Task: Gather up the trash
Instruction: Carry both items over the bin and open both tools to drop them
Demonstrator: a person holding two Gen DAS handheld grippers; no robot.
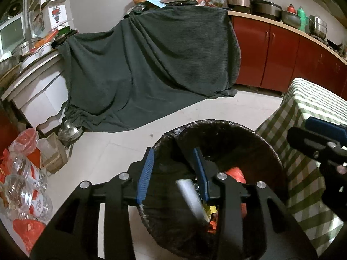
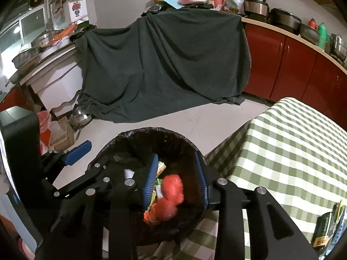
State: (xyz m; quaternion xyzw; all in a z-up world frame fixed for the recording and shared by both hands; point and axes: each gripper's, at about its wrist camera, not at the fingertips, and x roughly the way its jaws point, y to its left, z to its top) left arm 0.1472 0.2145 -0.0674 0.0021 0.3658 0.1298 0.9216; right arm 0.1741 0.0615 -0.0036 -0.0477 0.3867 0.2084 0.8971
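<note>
Both claws, the left claw [image 1: 173, 173] and right claw [image 2: 176, 179], hang parted and empty over the black-lined trash bin [image 2: 138, 136] as a light, soft red plastic wad [image 2: 171, 197], best pinched at its bunched middle, drops in.

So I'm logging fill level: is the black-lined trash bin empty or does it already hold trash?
It holds trash. Inside the bin lie a red plastic bag and colourful wrappers; how deep, cannot tell.

Dim indoor light on both my feeds, daylight from window [image 1: 10, 32] at ten o'clock, heavy fisheye bending at edges, motion-blurred pale tube [image 1: 193, 199] near six o'clock.
</note>
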